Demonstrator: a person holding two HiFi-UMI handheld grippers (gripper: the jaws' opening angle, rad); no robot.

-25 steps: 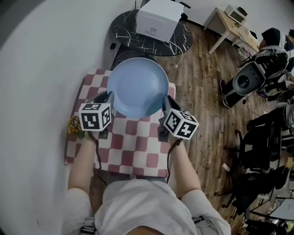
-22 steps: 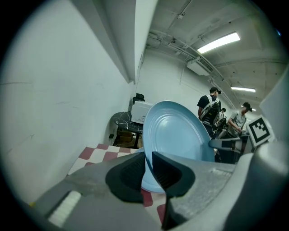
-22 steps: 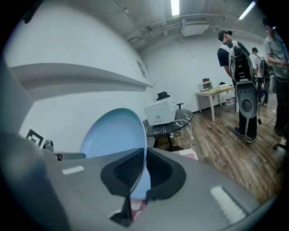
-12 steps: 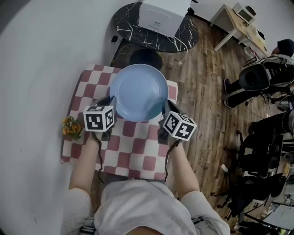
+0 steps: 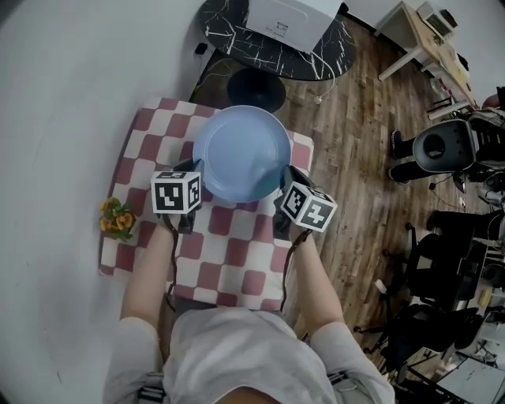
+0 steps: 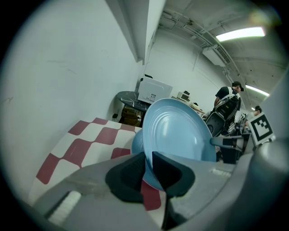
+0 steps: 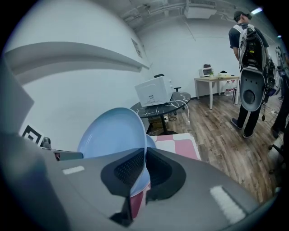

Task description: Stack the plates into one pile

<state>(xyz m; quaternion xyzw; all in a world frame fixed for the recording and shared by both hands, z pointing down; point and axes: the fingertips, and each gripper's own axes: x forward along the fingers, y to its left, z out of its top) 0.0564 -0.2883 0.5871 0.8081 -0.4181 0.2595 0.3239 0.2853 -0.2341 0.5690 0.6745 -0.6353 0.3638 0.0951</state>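
Legible text, numbers, brands: none. White box [image 5: 293, 20], twelve o'clock, on dark marbled table [image 5: 229, 31]: one small dark mark on its side, too small to read.

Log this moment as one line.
left tool: shut on plate rim | right tool: shut on plate rim | plate: above second plate on cloth

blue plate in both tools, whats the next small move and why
Probably lower the blue plate straight down onto the second plate beneath it, then open. The left tool and right tool pinch its opposite rims, and it seems centred over that plate on the checked cloth, though whether they touch yet is unclear.
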